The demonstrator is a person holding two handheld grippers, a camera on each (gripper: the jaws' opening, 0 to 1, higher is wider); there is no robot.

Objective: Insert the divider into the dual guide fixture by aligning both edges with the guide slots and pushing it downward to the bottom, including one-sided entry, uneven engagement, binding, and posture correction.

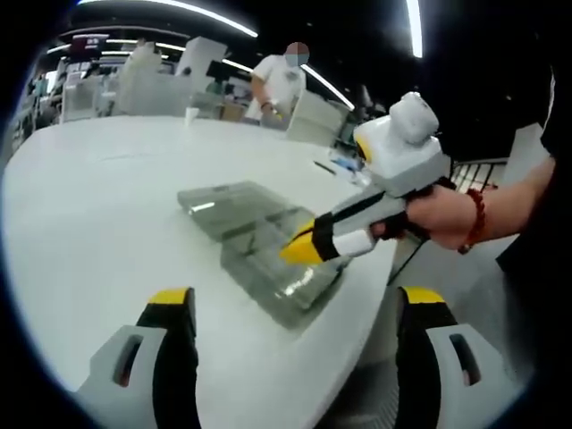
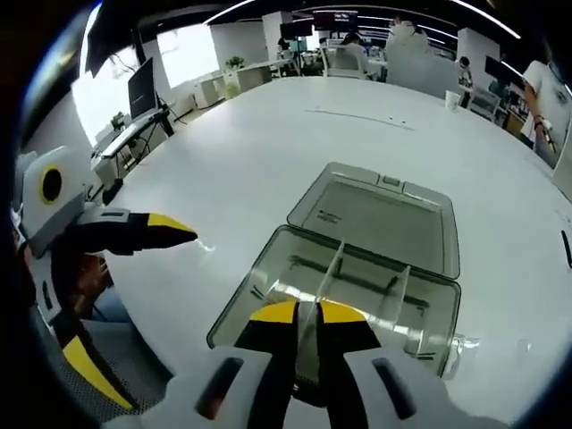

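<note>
A clear plastic box (image 2: 243,295) lies on the white table with its hinged lid (image 2: 384,214) flat open behind it. A thin clear divider (image 2: 329,268) stands upright in the box, running front to back. My right gripper (image 2: 308,315) is shut on its near top edge. A second clear cross piece (image 2: 395,288) stands to its right. In the left gripper view, the right gripper (image 1: 299,250), held by a hand with a red bead bracelet, has its yellow tip down in the box (image 1: 268,281). My left gripper (image 1: 295,304) is open, short of the box, holding nothing.
The table edge (image 1: 357,349) curves close by the box, with floor beyond it. A paper cup (image 1: 191,114) stands at the far side and a dark pen (image 1: 323,167) lies near the rim. A person in white stands beyond the table. A monitor desk (image 2: 138,116) stands off the table.
</note>
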